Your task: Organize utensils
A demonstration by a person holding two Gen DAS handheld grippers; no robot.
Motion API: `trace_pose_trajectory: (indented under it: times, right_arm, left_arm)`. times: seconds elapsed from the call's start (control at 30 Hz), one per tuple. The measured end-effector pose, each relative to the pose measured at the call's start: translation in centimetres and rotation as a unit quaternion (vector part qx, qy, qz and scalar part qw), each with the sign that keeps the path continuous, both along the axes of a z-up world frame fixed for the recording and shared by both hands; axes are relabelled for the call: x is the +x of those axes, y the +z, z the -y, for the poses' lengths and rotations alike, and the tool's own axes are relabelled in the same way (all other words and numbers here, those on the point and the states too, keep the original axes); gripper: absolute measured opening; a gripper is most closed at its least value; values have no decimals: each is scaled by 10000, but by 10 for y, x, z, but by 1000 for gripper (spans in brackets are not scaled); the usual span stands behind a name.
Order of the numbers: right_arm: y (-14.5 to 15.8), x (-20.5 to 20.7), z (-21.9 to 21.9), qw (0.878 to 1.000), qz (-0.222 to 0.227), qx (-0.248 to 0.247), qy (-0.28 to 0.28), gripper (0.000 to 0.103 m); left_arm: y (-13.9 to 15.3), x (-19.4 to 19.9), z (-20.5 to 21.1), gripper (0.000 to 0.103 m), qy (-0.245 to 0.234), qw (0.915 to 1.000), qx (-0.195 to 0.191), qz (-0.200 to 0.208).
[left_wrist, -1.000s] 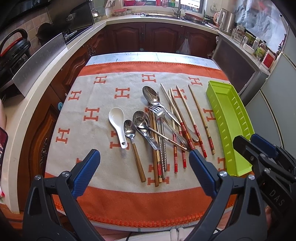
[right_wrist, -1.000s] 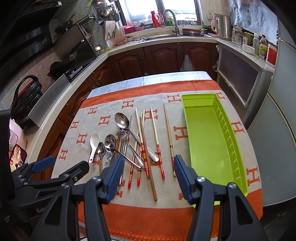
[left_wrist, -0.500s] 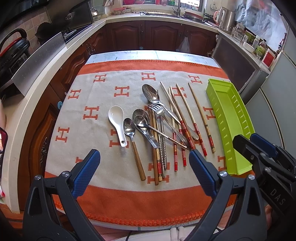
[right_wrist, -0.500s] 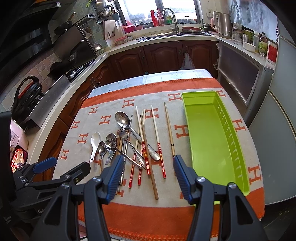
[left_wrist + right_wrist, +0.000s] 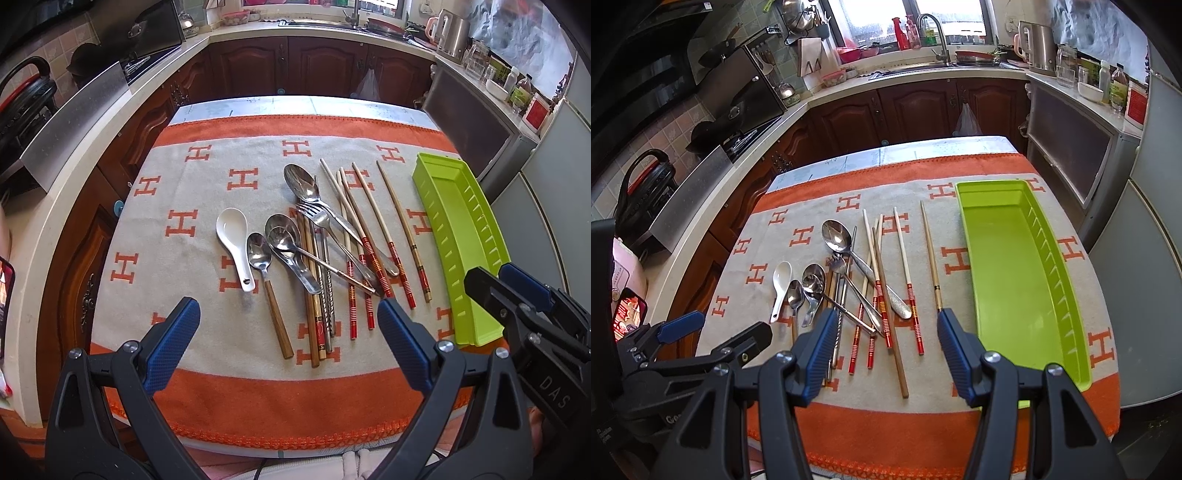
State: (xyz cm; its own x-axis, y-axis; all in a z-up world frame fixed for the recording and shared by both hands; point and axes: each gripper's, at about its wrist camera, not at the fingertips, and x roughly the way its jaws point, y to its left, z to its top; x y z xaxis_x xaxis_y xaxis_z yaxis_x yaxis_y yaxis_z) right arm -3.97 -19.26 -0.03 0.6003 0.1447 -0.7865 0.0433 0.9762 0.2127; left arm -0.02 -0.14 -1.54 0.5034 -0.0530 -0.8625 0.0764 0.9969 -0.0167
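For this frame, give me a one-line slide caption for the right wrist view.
Open right gripper poised over chopsticks and spoons on the cloth, beside an empty green tray.

The right hand-held gripper (image 5: 882, 343) hides the lower ends of several chopsticks (image 5: 871, 291)

green tray (image 5: 1056, 266) interior clear, utensil pile (image 5: 314, 251) crowds cloth centre
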Motion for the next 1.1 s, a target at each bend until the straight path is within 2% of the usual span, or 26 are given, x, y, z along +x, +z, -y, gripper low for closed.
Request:
trace_pose_trajectory:
  times: [0.23, 0.4, 0.57, 0.77, 0.83, 0.9, 1.03, 1.1]
  right_arm:
    - [2, 8, -1, 9999, -1, -80, 105, 56]
    - [6, 23, 3, 9997, -30, -111, 220, 56]
    - [5, 44, 4, 9982, -267, 171, 500, 56]
    - [4, 65, -8, 9958, -332, 67, 853, 53]
    - [-1, 72, -13, 9943, -405, 78, 984, 48]
    - [-6, 79, -17, 9925, -497, 141, 1106, 43]
    - [-22, 95, -25, 9883, -691, 308, 1328, 39]
    - [-32, 101, -30, 9862, -830, 396, 1376, 37]
  left_arm:
    - [5, 4, -10, 96, 17, 9997, -236, 115]
    - [9, 16, -18, 96, 121, 9997, 29, 191]
    - [15, 33, -34, 96, 124, 9998, 40, 153]
    - [16, 52, -60, 96, 299, 9992, -184, 179]
    - [13, 58, -71, 93, 378, 9987, -288, 158]
    - [7, 62, -80, 86, 465, 9983, -332, 111]
    - [-13, 73, -98, 79, 626, 9970, -445, -136]
    - [-27, 79, -104, 73, 694, 9961, -457, -295]
